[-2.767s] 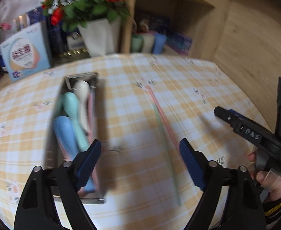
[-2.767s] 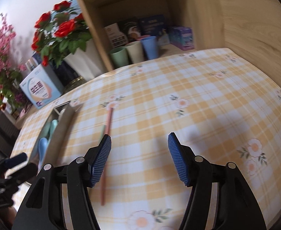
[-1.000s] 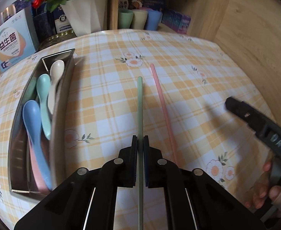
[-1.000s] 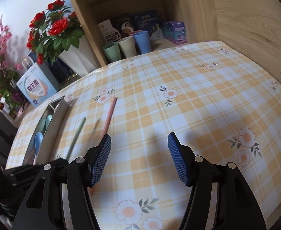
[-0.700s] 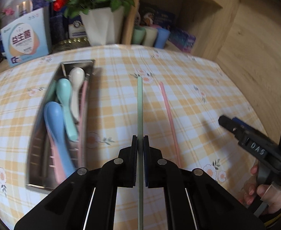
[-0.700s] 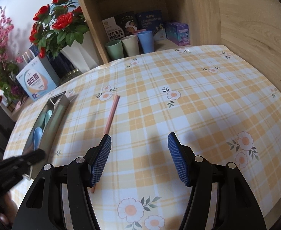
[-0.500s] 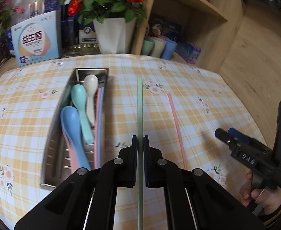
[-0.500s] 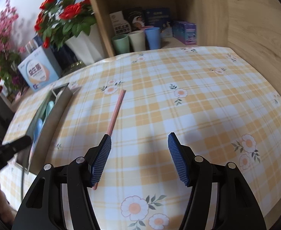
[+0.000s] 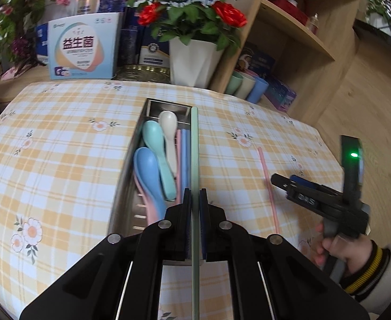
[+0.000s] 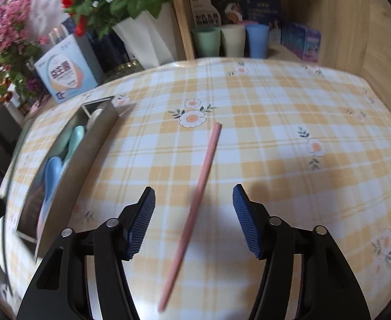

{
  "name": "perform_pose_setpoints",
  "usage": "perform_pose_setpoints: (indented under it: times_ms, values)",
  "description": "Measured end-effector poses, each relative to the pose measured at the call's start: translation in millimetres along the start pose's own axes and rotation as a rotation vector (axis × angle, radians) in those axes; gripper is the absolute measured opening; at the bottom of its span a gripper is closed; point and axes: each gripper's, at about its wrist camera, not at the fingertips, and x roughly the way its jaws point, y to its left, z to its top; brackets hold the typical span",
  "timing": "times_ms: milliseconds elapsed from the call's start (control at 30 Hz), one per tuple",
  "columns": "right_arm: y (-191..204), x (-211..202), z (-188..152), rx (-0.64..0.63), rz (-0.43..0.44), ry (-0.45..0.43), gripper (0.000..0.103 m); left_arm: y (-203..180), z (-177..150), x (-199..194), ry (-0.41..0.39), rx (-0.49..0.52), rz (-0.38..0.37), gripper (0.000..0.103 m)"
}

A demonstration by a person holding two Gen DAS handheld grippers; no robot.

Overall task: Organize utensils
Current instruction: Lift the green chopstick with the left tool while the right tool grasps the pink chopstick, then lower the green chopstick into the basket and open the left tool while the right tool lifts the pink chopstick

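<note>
My left gripper (image 9: 194, 200) is shut on a green chopstick (image 9: 194, 149) and holds it above the right edge of a metal tray (image 9: 127, 184). The tray holds a blue spoon (image 9: 146, 170), a teal spoon (image 9: 156, 146), a cream spoon (image 9: 168, 128) and pink and blue chopsticks. A pink chopstick (image 10: 198, 189) lies on the checked tablecloth, also seen in the left wrist view (image 9: 267, 186). My right gripper (image 10: 194, 213) is open, its fingers either side of the pink chopstick, just above it. The tray shows at the left in the right wrist view (image 10: 70, 176).
A white vase of red roses (image 9: 192, 61), a blue-and-white box (image 9: 82, 50) and three cups (image 10: 230, 41) on a wooden shelf stand beyond the table's far edge. A wooden wall (image 10: 368, 21) lies to the right.
My left gripper closed on the green chopstick, lifted it and carried it left over the tray. My right gripper moved left until the pink chopstick lay between its open fingers.
</note>
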Motion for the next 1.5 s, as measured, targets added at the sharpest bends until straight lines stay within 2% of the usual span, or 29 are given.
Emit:
perform_pose_setpoints:
  times_ms: [133, 233, 400, 500, 700, 833, 967, 1200, 1500]
  values:
    - [9, 22, 2, -0.023, -0.075, 0.036, 0.045, 10, 0, -5, -0.009, -0.016, 0.007, 0.006]
    - [14, 32, 1, -0.067, -0.103, 0.06, 0.035, 16, -1, -5, -0.007, -0.029, 0.006, 0.006]
    - [21, 33, 0, -0.103, -0.081, 0.061, 0.013, 23, -1, 0, 0.011, -0.057, -0.001, 0.006]
    - [23, 30, -2, -0.101, -0.087, 0.058, 0.007, 23, -2, 0, 0.014, -0.059, -0.004, 0.006]
    - [20, 24, -10, -0.051, -0.077, 0.049, 0.006, 21, -2, 3, 0.031, -0.061, -0.007, 0.006]
    - [14, 17, -20, 0.041, -0.03, 0.043, 0.006, 14, -3, 4, 0.032, -0.046, -0.023, 0.006]
    - [16, -1, -29, 0.099, 0.019, 0.0, 0.006, 11, -3, 5, 0.034, -0.038, -0.026, 0.006]
    - [18, -33, -27, 0.122, 0.098, -0.083, 0.006, 13, -2, 8, 0.052, -0.045, -0.017, 0.006]
    - [12, -50, -24, 0.144, 0.143, -0.147, 0.006, 21, 12, 13, 0.065, -0.085, 0.001, 0.006]
